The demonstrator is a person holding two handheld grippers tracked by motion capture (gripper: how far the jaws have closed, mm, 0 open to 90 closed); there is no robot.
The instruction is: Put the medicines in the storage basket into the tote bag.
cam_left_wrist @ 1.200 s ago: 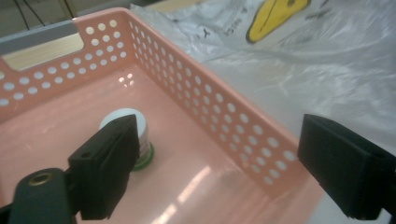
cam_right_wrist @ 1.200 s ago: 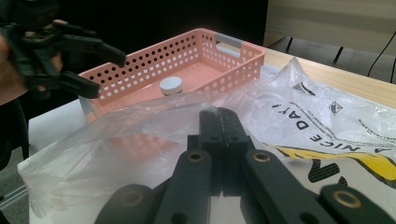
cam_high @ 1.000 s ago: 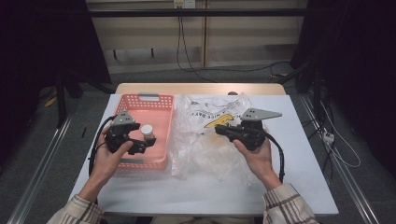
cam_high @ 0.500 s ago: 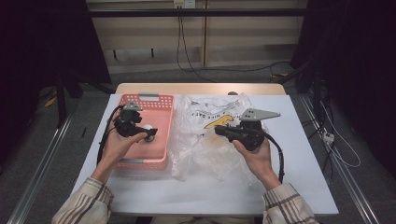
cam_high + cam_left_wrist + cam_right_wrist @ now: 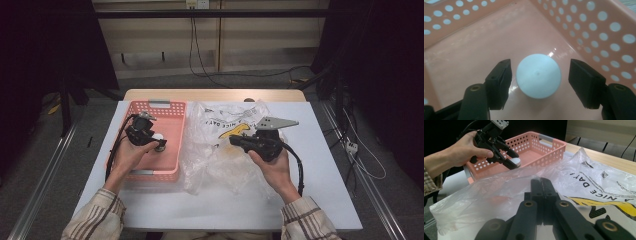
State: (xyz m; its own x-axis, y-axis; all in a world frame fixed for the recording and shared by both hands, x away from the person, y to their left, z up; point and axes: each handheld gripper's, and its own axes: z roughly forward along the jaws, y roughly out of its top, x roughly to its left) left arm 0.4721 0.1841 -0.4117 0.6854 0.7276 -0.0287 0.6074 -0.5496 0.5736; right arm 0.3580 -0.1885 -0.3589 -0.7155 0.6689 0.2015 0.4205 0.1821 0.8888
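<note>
While the left gripper (image 5: 537,75) hangs over the basket (image 5: 172,107) with its jaws spread to either side of a white cap (image 5: 538,75), touching it on neither side, the step in hand looks like either a pick about to be made or a drop just finished; the pictures alone do not settle which. The cap sits inside the basket, toward the wall that faces the bag (image 5: 230,150), and the body beneath it is hidden, so whether it is a bottle or a small tub I cannot tell. If it is a pick, the next move calls for lowering a touch and squeezing evenly, since a round, smooth top could slip out sideways; if a drop, for lifting straight up clear of the walls. The right gripper (image 5: 541,195) is clenched, its jaws pressed together on a fold of the bag just beside the basket, most likely holding it steady or open. The basket is stiff pink plastic, rectangular, its walls punched with rows of round holes, its floor glossy, with grey handles at the ends. The bag is thin, clear, crinkled film with black lettering and a yellow print, lying slack on the white table (image 5: 330,195). The cap is matte, flat and circular with a small central dimple.
</note>
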